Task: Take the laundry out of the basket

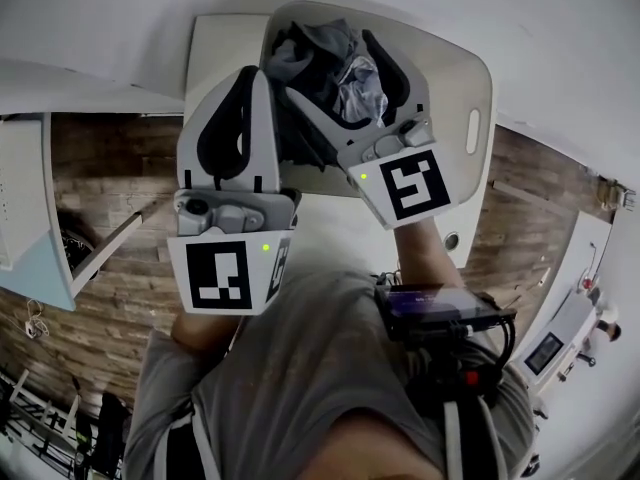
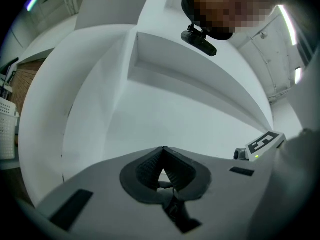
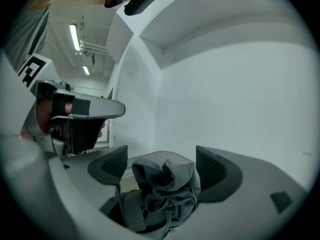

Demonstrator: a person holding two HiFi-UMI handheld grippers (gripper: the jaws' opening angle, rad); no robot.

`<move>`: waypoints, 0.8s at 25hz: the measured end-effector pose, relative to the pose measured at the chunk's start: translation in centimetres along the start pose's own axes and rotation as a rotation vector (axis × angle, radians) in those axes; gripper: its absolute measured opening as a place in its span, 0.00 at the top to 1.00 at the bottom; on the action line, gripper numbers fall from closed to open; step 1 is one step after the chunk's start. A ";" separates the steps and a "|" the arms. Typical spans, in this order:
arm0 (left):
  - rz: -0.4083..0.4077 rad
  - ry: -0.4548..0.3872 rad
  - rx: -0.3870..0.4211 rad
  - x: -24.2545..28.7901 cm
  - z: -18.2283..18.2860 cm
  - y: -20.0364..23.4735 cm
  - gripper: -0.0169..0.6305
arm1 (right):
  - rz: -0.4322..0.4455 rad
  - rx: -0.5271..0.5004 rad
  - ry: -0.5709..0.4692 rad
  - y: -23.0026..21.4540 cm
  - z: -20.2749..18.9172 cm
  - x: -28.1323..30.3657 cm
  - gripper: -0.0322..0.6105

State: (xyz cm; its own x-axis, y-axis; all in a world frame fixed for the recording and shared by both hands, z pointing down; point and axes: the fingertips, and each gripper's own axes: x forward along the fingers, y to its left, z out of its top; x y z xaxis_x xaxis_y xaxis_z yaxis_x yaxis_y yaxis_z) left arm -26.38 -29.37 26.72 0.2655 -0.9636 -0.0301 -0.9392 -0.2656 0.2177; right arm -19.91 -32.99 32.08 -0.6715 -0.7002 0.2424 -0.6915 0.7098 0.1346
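Note:
In the right gripper view, a crumpled grey garment (image 3: 165, 186) sits between the jaws of my right gripper (image 3: 162, 165). The jaws stand wide, with a gap between the cloth and each pad. The head view shows the same grey cloth (image 1: 345, 68) bunched in the right gripper (image 1: 345, 80), raised over a white rounded surface (image 1: 455, 63). My left gripper (image 1: 262, 76) is held up beside it, and its tips (image 2: 163, 151) meet with nothing between them. A white perforated basket (image 2: 6, 129) shows at the far left edge of the left gripper view.
White walls and a ledge (image 2: 200, 84) fill both gripper views. The white surface has a handle slot (image 1: 473, 131) at its right. Wooden floor (image 1: 110, 298) lies below, and white furniture (image 1: 25, 208) stands at the left. The person's grey-shirted body (image 1: 300, 388) fills the bottom.

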 end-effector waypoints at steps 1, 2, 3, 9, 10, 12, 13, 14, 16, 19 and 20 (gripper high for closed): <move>0.005 0.003 -0.007 0.1 -0.2 0.2 0.96 | 0.012 -0.011 0.021 0.2 -0.5 0.4 0.28; 0.009 0.005 -0.012 0.1 -0.4 0.4 0.96 | 0.024 -0.022 0.046 0.4 -1.1 0.8 0.26; 0.012 0.007 -0.017 0.2 -0.5 0.5 0.96 | 0.035 -0.032 0.072 0.6 -1.6 1.2 0.24; 0.029 0.021 -0.035 0.5 -1.4 1.7 0.96 | 0.024 -0.041 0.175 0.0 -4.0 3.7 0.23; 0.033 0.025 -0.040 0.6 -1.6 2.0 0.96 | 0.021 -0.043 0.185 -0.2 -4.2 4.0 0.23; 0.043 0.028 -0.052 0.6 -1.7 2.5 0.96 | 0.020 -0.049 0.206 -0.3 -4.5 4.7 0.23; 0.048 0.026 -0.055 0.6 -1.6 2.7 0.96 | 0.020 -0.054 0.216 -0.2 -4.6 4.9 0.23; 0.052 0.023 -0.056 0.5 -1.4 2.9 0.96 | 0.021 -0.058 0.227 -0.2 -4.7 5.1 0.23; 0.058 0.017 -0.061 0.6 -1.2 3.1 0.96 | 0.022 -0.064 0.250 -0.2 -5.0 5.3 0.23; 0.062 0.018 -0.071 0.7 -1.1 3.3 0.96 | 0.025 -0.074 0.291 -0.3 -5.9 5.5 0.28; 0.062 0.019 -0.074 0.7 -1.1 3.3 0.96 | 0.023 -0.076 0.300 -0.3 -6.1 5.6 0.32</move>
State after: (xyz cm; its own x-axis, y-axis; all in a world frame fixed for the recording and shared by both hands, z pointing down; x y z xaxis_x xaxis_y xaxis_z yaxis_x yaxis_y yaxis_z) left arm -29.09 -30.91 28.53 0.2120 -0.9773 0.0037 -0.9355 -0.2019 0.2900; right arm -21.78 -36.67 39.29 -0.5703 -0.6379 0.5176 -0.6473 0.7369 0.1949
